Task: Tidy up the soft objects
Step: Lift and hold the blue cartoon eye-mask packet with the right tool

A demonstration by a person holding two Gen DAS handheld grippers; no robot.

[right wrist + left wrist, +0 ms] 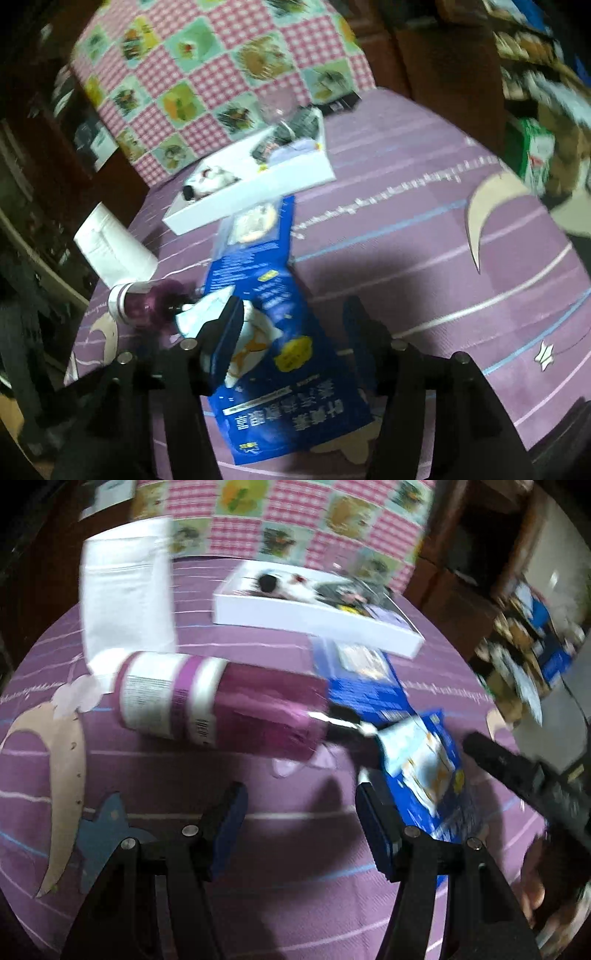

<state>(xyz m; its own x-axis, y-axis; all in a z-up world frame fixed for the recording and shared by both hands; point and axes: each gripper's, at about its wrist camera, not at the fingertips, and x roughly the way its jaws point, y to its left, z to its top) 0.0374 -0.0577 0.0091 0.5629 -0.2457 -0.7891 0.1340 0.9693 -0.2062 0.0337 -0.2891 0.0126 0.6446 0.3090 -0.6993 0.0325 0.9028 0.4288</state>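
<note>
A purple soft pack with white bands (221,705) lies on its side on the purple bedspread (258,886), ahead of my open, empty left gripper (299,812). A blue printed pouch (280,354) lies flat beneath my open right gripper (291,325); it also shows in the left wrist view (421,771). A second blue pouch (255,236) lies beyond it, toward a white shallow box (258,184) holding dark and white soft items. The purple pack appears left in the right wrist view (144,299). Both views are blurred.
A white bag (125,602) stands at the left behind the purple pack. A pink checked quilt (221,74) covers something at the back. Cluttered shelves (535,74) stand on the right. The other gripper's black arm (524,775) enters from the right.
</note>
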